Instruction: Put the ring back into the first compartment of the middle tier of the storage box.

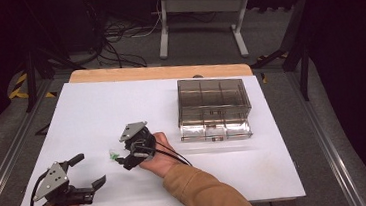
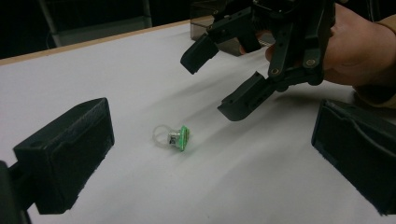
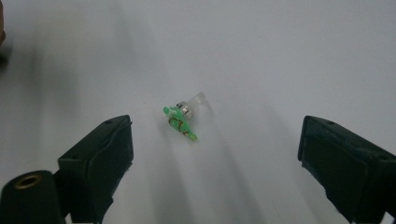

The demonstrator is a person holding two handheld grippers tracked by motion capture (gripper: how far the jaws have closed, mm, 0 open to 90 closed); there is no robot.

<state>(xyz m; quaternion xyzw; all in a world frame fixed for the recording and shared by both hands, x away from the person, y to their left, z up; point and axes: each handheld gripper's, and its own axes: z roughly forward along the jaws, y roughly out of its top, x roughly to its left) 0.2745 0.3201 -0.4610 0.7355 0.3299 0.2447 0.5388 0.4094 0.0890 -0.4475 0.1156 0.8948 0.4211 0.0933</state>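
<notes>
Nearest the camera in the high view, at the bottom left corner of the white surface (image 1: 96, 110), a hand holds the left gripper (image 1: 88, 169) with its jaws spread wide and nothing between them. Just ahead and to its right the right gripper (image 1: 119, 160) hangs low over a small green part with a clear loop (image 1: 112, 156), its jaws also apart and not touching the part. The high view gives the layout but leaves the part a mere speck; the right gripper view shows the part (image 3: 183, 119) lying on the bare surface ahead of the two black jaws, roughly midway between them, and the left gripper view shows it (image 2: 173, 136) from the side, with the right gripper (image 2: 219, 79) tilted down just above and beyond it. A smoky clear compartment box (image 1: 214, 108) stands well apart on the right half of the surface, near the far edge. The surface around the part is bare on every side, so nothing stands between it and either gripper. Beyond the wooden far edge lie floor cables (image 1: 115, 43) and a white table frame (image 1: 201, 16).
</notes>
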